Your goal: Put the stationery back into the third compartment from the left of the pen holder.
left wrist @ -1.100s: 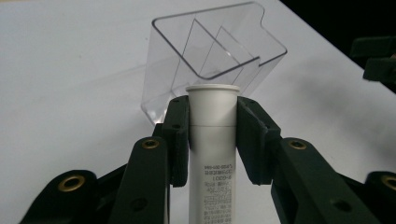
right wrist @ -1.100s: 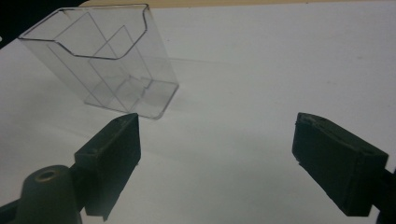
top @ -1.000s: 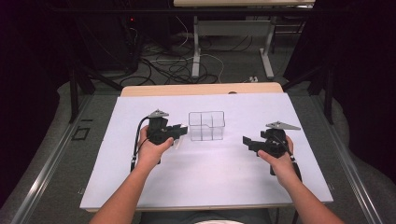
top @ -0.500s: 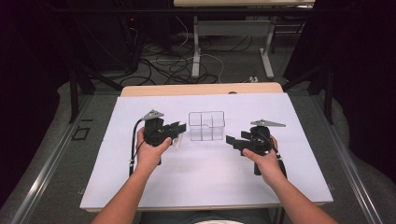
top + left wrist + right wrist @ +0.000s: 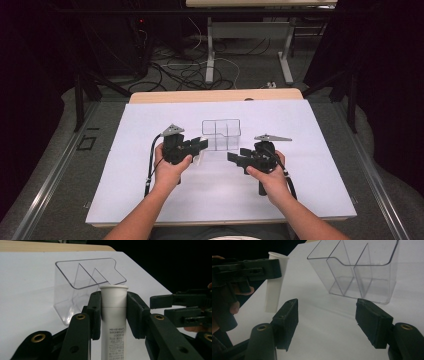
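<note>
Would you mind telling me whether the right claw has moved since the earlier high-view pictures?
Yes. In the high view the right claw has moved leftward, toward the clear divided box, whose place on the white sheet is unchanged. Its jaws have just been closing, with nothing between them.

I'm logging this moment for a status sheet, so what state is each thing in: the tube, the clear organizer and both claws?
White tube: upright, clamped between the left claw's pads, open rim on top.
Clear organizer: upright on the white table cover, compartments empty, untouched.
Left claw: shut on the white tube.
Right claw: open, nothing between its pads; its jaws have just been closing.
</note>
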The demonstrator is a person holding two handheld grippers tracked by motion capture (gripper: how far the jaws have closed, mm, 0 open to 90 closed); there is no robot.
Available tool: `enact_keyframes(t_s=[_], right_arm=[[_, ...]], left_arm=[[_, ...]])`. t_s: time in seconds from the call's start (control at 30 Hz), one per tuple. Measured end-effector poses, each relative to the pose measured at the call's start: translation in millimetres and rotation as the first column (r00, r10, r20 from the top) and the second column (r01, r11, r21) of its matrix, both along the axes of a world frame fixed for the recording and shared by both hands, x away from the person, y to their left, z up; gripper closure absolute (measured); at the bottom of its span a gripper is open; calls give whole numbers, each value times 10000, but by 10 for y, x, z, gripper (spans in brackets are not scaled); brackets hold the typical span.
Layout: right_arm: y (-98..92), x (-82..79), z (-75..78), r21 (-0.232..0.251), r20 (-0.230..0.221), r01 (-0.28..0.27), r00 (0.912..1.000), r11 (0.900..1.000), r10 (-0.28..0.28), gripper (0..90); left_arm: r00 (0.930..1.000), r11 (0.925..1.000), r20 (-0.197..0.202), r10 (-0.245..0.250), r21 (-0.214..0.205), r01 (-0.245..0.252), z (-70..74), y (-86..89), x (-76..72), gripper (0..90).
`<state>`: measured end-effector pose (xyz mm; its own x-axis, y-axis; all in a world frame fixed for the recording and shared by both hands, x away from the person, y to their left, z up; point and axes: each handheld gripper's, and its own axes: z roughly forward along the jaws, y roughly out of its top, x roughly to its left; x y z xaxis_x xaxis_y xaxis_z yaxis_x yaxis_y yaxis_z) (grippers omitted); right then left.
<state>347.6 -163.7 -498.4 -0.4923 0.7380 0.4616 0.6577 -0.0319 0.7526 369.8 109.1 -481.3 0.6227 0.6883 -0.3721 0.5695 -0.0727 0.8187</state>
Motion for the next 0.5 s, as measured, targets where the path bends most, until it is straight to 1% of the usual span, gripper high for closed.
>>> enact_keyframes(t_s=[0.03,0.07,0.1,0.17,0.2,0.23,0.27,0.3,0.33,0.37,0.4,0.43,0.47,0.5], right_arm=[[9,-13,-15,98,-29,-92,10000,9999,92,385],[26,-36,-34,316,-184,-326,9993,9990,332,403],[26,-36,-34,316,-184,-326,9993,9990,332,403],[39,-54,-50,411,-180,-381,9991,9984,389,443],[48,-66,-50,484,-283,-389,9988,9981,403,445],[63,-82,-63,655,-350,-415,9984,9970,439,450],[63,-82,-63,655,-350,-415,9984,9970,439,450],[78,-102,-76,928,-536,-441,9973,9947,492,461],[78,-102,-76,928,-536,-441,9973,9947,492,461],[94,-116,-94,1153,-681,-408,9965,9925,489,473],[94,-116,-94,1153,-681,-408,9965,9925,489,473],[104,-125,-96,1217,-876,-371,9950,9919,479,479],[125,-135,-117,1381,-980,-329,9941,9899,467,489],[125,-135,-117,1381,-980,-329,9941,9899,467,489]], left_arm=[[10000,10000,-66,-4,20,5,-10,-19,-11,670],[10000,10000,-81,-47,11,47,-23,-38,-19,670],[9999,10000,-95,-72,-3,72,-35,-57,-27,670],[9998,9999,-168,-135,-54,134,-56,-96,-45,670],[9997,9998,-202,-171,-48,170,-65,-115,-55,670],[9995,9996,-168,-262,-86,260,-83,-154,-71,670],[9995,9996,-168,-262,-86,260,-83,-154,-71,670],[9993,9995,-239,-292,-84,290,-86,-172,-83,670],[9991,9993,-228,-366,-65,364,-92,-187,-89,670],[9989,9992,-219,-403,-94,401,-100,-205,-96,670],[9989,9991,-208,-427,-91,425,-108,-220,-103,670],[9987,9990,-254,-441,-125,438,-115,-236,-110,670],[9986,9989,-293,-433,-189,427,-123,-252,-119,670],[9985,9987,-295,-466,-198,461,-131,-265,-122,670]])
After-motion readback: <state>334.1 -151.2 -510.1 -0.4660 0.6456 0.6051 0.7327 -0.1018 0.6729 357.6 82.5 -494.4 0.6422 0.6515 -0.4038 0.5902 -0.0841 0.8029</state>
